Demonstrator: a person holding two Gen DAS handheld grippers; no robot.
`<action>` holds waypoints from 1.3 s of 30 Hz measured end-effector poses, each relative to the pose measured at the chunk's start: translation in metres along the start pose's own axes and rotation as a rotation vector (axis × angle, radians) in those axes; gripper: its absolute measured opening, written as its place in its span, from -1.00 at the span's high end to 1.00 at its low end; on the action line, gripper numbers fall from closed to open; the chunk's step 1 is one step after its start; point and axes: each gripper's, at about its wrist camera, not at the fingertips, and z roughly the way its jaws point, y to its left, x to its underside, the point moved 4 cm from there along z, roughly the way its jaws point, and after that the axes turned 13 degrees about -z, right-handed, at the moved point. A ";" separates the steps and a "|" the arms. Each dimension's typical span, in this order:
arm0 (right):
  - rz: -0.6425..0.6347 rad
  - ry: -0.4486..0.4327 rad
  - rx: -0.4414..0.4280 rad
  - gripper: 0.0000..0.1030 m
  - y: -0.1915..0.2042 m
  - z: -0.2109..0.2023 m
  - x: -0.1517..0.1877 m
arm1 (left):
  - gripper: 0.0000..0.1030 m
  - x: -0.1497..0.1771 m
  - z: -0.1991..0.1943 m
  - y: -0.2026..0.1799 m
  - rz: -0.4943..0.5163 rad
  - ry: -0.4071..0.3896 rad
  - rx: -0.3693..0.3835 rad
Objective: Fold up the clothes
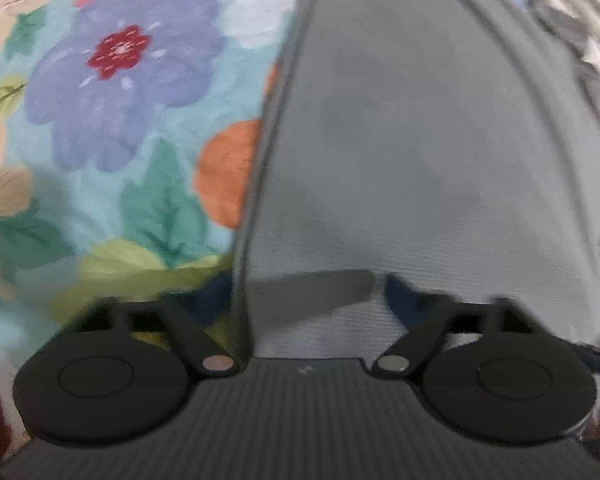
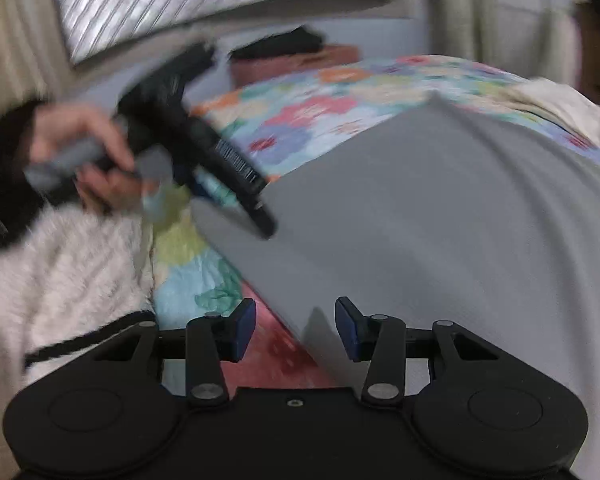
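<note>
Grey garment [image 2: 440, 220] on floral bedspread [image 2: 320, 92], corner between right hand-held gripper [image 2: 296, 330] fingers

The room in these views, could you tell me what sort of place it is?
Probably a bedroom: a floral bedspread covers a bed-like surface, the grey garment lies on it, and folded clothes sit stacked behind.

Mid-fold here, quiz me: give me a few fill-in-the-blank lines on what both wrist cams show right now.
1. The garment being folded is plain ____ in colour.
2. It lies on a bedsheet printed with large ____.
3. The right tool has its blue pads apart, so it is ____.
4. In the right wrist view, the left tool reaches the garment's ____ edge.

Missing words: grey; flowers; open; left
</note>
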 end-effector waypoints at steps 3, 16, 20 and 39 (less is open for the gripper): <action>-0.076 0.030 -0.021 0.00 0.016 0.032 -0.012 | 0.57 0.004 -0.001 -0.001 0.012 0.016 0.026; -0.059 -0.020 -0.106 0.54 0.022 0.077 -0.036 | 0.88 0.020 -0.032 0.022 -0.149 -0.119 0.156; -0.039 -0.070 -0.143 0.74 0.029 0.064 -0.038 | 0.88 0.040 -0.055 0.018 -0.138 -0.215 0.135; 0.272 0.021 0.102 -0.21 -0.006 -0.014 -0.008 | -0.05 0.053 -0.064 0.012 -0.116 -0.379 -0.098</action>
